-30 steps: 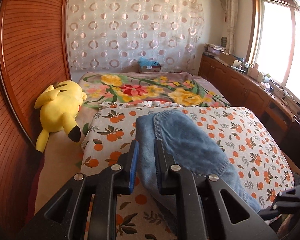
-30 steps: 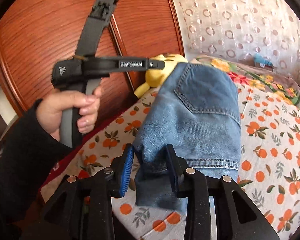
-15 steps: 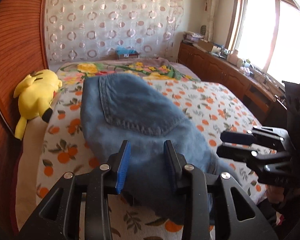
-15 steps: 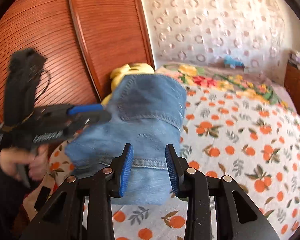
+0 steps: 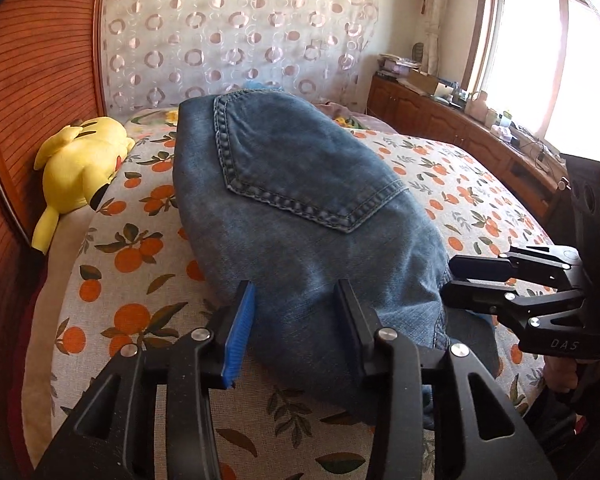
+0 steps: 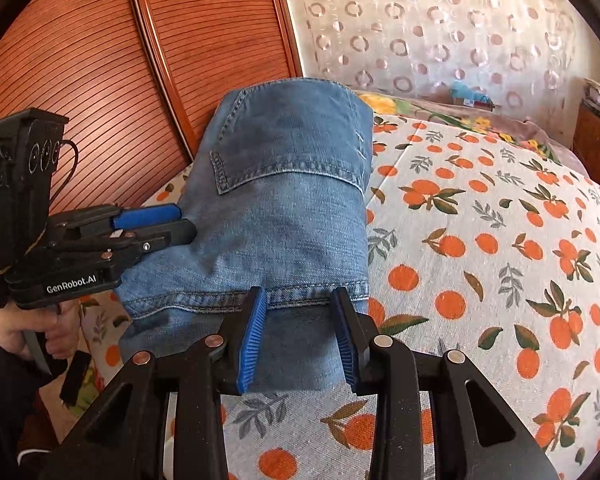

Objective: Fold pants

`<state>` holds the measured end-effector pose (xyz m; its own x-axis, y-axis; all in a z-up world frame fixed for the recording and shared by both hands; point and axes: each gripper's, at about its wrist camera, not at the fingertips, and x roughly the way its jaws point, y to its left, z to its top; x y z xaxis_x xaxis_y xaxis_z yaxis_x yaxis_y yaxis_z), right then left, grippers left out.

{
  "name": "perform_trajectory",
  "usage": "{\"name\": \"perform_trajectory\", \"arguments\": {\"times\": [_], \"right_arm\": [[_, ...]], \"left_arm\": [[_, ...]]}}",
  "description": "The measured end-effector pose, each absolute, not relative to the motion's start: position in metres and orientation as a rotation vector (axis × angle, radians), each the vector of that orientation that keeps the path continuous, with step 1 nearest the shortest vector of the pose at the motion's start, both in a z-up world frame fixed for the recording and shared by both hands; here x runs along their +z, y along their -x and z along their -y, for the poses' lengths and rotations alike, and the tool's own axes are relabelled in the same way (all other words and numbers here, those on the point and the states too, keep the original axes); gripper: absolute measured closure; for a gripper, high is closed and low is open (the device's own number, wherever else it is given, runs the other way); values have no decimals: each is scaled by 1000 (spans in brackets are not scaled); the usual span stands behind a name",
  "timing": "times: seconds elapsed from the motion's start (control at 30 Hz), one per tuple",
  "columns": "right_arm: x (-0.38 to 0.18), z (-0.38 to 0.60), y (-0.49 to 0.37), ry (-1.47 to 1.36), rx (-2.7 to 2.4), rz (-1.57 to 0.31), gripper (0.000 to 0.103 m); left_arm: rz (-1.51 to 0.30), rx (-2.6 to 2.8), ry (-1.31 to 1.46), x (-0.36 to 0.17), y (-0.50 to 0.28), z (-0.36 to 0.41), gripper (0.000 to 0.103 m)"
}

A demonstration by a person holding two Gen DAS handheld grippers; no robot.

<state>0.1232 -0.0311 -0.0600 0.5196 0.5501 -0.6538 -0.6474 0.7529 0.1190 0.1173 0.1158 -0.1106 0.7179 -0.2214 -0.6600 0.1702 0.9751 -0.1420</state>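
— Orange-printed bedspread (image 5: 140, 280) fills the near ground, right? Where are the pants (image 5: 300, 184)?

— Lying folded on it, a thick blue denim bundle running away from both cameras, back pocket (image 5: 284, 160) facing up. The near folded edge sits right at the grippers.

— How does the left gripper (image 5: 296, 286) stand?

— It points forward and down at the bed, its fingers straddling the near left part of the bundle. Its jaws have just been opening; denim lies between them, but the blue pad (image 5: 240, 332) stands a little off the cloth, so nothing is pinched.

— And the right gripper (image 6: 298, 292)?

— Tilted down the same way, just beside the left one. Denim fills the space from pad to pad, below the stitched hem, so it is clamped on the pants' near edge.

— Can you see the hands?

— In the right wrist view the left hand (image 6: 16, 328) is wrapped around its tool's handle, with a dark sleeve behind it. Of the right hand only a sliver shows under its tool.

— Farther back?

— A yellow plush toy (image 5: 80, 160) lies at the left side of the bed, against the reddish slatted wooden doors (image 6: 80, 60). Beyond the pants hangs a sheer curtain (image 5: 240, 40) with ring patterns. On the right, low wooden cabinets (image 5: 440, 120) with clutter on top run beneath a bright window (image 5: 560, 60).
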Motion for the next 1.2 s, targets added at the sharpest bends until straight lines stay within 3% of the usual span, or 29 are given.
{"name": "perform_trajectory", "arguments": {"times": [0.3,0.33,0.37,0.43,0.83,1.2], "right_arm": [[-70,39,-117,145,724,-700,67],[-70,40,-116,144,724,-697,67],[-71,41,-116,143,723,-696,67],[-72,42,-114,136,724,-696,67],[-65,52,-112,103,743,-709,66],[-9,44,-170,197,788,-661,66]], "left_arm": [[-737,-208,99,-110,-117,-121,56],[-731,-208,105,-108,-116,-122,51],[-724,-201,102,-106,-115,-122,39],[-702,-185,82,-98,-114,-121,29],[-708,-174,56,-89,-122,-107,28],[-720,-156,109,-102,-123,-122,28]]}}
